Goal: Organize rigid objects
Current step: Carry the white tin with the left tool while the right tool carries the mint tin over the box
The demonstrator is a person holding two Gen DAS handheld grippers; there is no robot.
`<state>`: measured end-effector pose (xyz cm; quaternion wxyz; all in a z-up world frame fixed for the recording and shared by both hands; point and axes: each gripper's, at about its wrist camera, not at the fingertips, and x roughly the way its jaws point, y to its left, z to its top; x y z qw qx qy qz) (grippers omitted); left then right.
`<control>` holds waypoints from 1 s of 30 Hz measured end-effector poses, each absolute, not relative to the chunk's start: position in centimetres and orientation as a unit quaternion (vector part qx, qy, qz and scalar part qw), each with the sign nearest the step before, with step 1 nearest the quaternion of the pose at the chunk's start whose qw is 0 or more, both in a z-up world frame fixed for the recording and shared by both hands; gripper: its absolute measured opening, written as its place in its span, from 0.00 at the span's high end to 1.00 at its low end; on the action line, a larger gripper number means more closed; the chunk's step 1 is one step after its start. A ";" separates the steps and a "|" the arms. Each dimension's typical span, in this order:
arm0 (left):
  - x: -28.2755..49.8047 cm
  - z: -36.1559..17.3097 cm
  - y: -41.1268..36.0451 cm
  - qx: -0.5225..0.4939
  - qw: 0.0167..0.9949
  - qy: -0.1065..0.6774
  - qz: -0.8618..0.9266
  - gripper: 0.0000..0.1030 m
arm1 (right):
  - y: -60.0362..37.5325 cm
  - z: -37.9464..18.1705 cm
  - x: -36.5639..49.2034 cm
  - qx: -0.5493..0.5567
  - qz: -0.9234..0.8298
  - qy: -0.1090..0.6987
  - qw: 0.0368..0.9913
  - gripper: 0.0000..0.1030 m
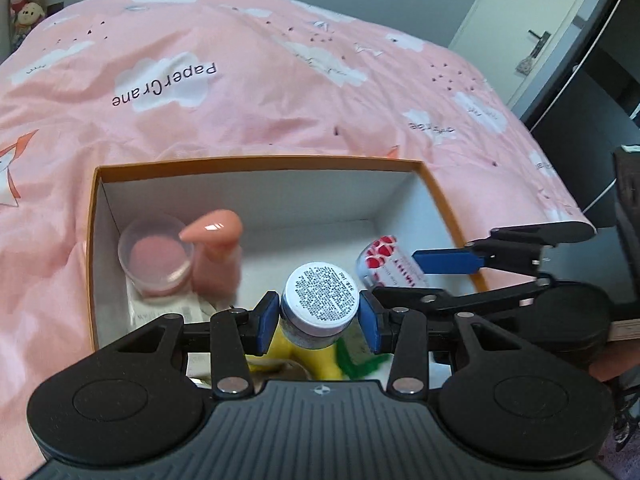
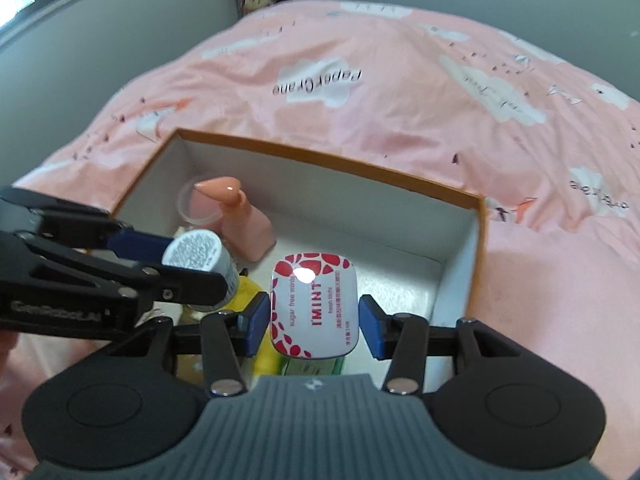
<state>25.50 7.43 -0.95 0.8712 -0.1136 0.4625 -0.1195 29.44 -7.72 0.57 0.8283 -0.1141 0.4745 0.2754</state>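
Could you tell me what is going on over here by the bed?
A person holds a gripper in each hand above an open box on a pink bedspread. The left gripper clamps a small round jar; the right gripper clamps a mint tin. A pink pump bottle stands inside the box.

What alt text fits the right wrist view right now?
The right hand-held gripper holds a red-and-white mint tin over an open cardboard box on a pink bedspread. At left, the left hand-held gripper holds a small jar.
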 end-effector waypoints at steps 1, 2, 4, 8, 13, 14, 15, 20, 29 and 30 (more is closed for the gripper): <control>25.9 -1.2 7.6 -0.112 0.871 0.465 -0.115 0.53 | -7.2 -0.2 30.2 -0.117 0.273 0.481 0.825 0.53; 26.2 -1.3 7.6 -0.112 0.870 0.466 -0.114 0.53 | -6.8 -1.0 31.0 -0.119 0.270 0.487 0.822 0.53; 26.6 -1.5 7.9 -0.117 0.869 0.467 -0.115 0.53 | -6.2 -2.3 32.2 -0.119 0.271 0.498 0.815 0.53; 27.4 -1.9 8.3 -0.120 0.865 0.475 -0.108 0.53 | -5.2 -4.0 34.0 -0.106 0.274 0.520 0.802 0.53; 28.0 -2.7 8.8 -0.128 0.865 0.476 -0.097 0.53 | -4.4 -5.6 36.1 -0.112 0.235 0.535 0.804 0.53; 28.1 -2.8 8.9 -0.131 0.864 0.476 -0.097 0.53 | -4.4 -5.9 36.4 -0.108 0.233 0.541 0.801 0.53; 28.2 -2.9 9.0 -0.138 0.863 0.476 -0.099 0.53 | -4.4 -6.2 36.7 -0.105 0.227 0.547 0.799 0.53; 28.4 -3.5 9.1 -0.151 0.857 0.481 -0.105 0.53 | -4.6 -7.8 37.7 -0.089 0.211 0.576 0.785 0.53; 28.8 -4.5 8.4 -0.150 0.851 0.494 -0.100 0.53 | -5.7 -7.7 37.4 -0.078 0.206 0.574 0.789 0.49; 28.9 -4.6 8.3 -0.151 0.849 0.496 -0.099 0.53 | -5.9 -7.2 37.2 -0.082 0.206 0.568 0.792 0.49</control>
